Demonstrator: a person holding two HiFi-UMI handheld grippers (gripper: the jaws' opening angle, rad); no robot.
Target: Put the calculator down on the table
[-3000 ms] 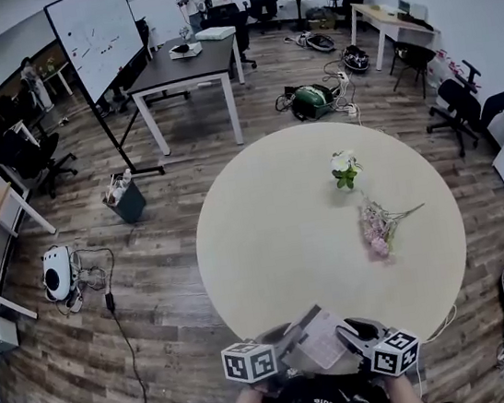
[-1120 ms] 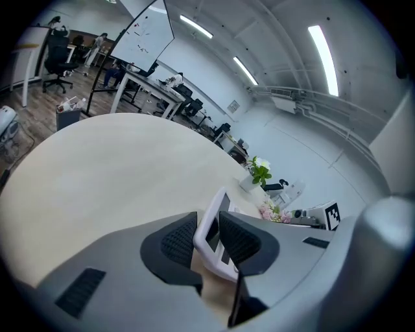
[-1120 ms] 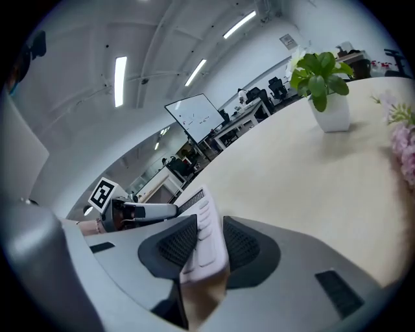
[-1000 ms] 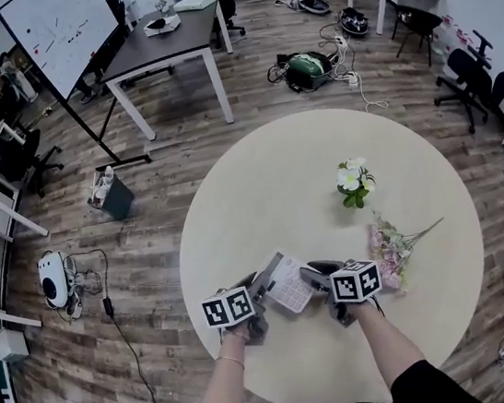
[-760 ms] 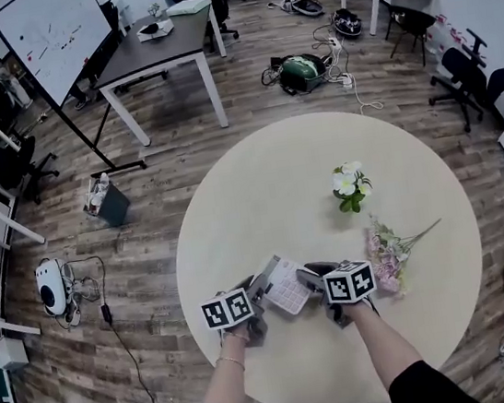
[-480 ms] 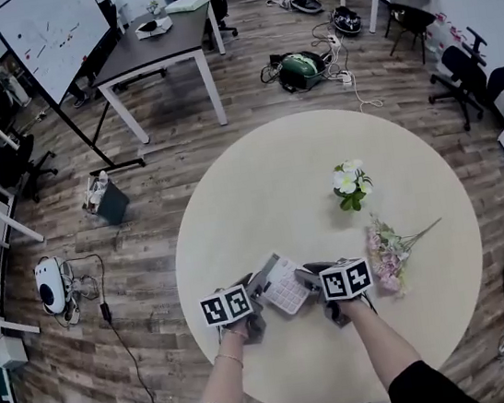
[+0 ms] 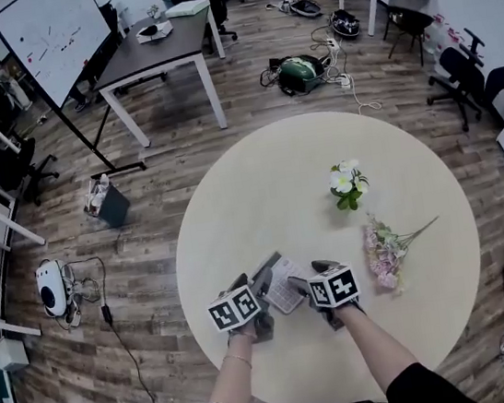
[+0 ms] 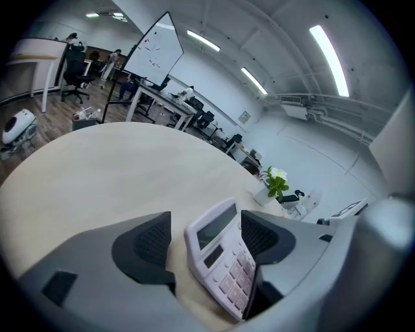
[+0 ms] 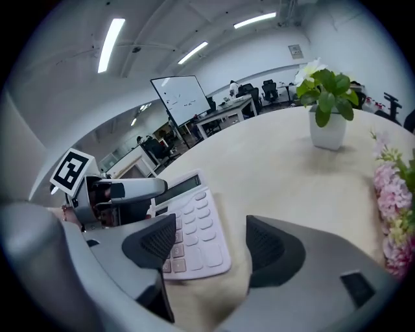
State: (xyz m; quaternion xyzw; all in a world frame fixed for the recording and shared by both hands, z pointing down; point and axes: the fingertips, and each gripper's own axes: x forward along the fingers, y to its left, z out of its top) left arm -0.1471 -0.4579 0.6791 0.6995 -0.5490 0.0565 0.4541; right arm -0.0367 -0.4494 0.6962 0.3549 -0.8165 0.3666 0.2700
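Note:
A white calculator (image 7: 285, 294) lies on the round beige table (image 7: 326, 195), near its front edge. My left gripper (image 7: 262, 286) is at its left end and my right gripper (image 7: 304, 282) at its right end. Both sets of jaws are opening. In the left gripper view the calculator (image 8: 220, 259) sits between the jaws of the left gripper (image 8: 206, 237), close to the right pad, with a gap at the left pad. In the right gripper view the calculator (image 9: 191, 230) lies flat beside the left jaw of the right gripper (image 9: 213, 245), apart from the right pad.
A small pot of white flowers (image 7: 347, 182) stands past the table's middle, and a pink bouquet (image 7: 384, 247) lies right of my right gripper. Around the table are a dark desk (image 7: 157, 55), a whiteboard (image 7: 52, 38), office chairs and floor cables.
Both grippers' jaws have spread apart and let go of the calculator, which now rests on the table. The hands have tilted a little but stayed in place.

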